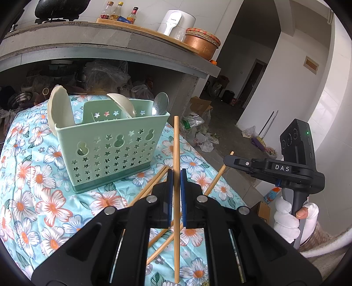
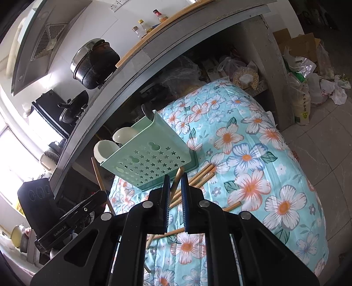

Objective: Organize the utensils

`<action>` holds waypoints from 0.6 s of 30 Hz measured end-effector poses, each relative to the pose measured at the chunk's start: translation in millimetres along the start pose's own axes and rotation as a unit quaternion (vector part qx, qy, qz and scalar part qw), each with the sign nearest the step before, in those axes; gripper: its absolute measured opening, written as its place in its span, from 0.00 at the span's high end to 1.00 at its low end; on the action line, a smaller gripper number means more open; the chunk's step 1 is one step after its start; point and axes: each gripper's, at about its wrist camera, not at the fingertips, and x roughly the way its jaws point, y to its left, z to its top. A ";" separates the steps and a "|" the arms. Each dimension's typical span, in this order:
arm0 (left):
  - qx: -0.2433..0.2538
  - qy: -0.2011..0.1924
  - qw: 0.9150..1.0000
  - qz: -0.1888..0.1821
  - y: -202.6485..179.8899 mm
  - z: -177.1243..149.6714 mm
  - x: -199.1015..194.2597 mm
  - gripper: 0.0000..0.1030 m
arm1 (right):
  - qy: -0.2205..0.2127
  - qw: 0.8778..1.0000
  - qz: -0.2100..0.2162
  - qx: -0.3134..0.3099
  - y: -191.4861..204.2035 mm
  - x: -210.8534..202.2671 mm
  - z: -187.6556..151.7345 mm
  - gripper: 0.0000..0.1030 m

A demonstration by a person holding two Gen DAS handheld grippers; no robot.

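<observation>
A mint-green utensil basket (image 1: 110, 143) (image 2: 149, 158) stands on a floral cloth (image 1: 44, 187) (image 2: 253, 154). It holds two white spoons (image 1: 59, 110) and a metal spoon (image 1: 160, 103). My left gripper (image 1: 176, 176) (image 2: 103, 195) is shut on a wooden chopstick (image 1: 176, 143), held upright just right of the basket. My right gripper (image 2: 175, 178) (image 1: 227, 160) is shut on a second chopstick (image 2: 177, 179) (image 1: 216, 178), tilted and near the basket's front corner. Several loose chopsticks (image 1: 151, 187) (image 2: 202, 173) lie on the cloth beneath both grippers.
A concrete counter (image 1: 110, 44) overhangs behind the basket, carrying bottles (image 1: 118, 12), a white appliance (image 1: 176, 21) and a copper bowl (image 1: 201, 41). Bags and pots crowd the space under it. Plastic bags (image 1: 198, 132) and cardboard lie on the floor past the cloth's right edge. A gloved hand (image 1: 286, 217) holds the right gripper.
</observation>
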 end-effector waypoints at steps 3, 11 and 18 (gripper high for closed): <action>0.000 0.000 1.000 0.000 0.2 0.0 -0.1 0.95 | 0.000 1.000 0.000 -0.001 0.4 -0.3 0.4 0.90; 0.001 -0.001 1.000 0.000 0.4 0.0 -0.2 0.95 | -0.001 1.000 0.002 -0.007 4.8 0.7 -1.9 0.90; 0.001 -0.003 1.000 -0.002 -0.9 0.5 0.0 0.95 | -0.002 1.000 0.004 -0.009 6.0 -0.3 -1.5 0.91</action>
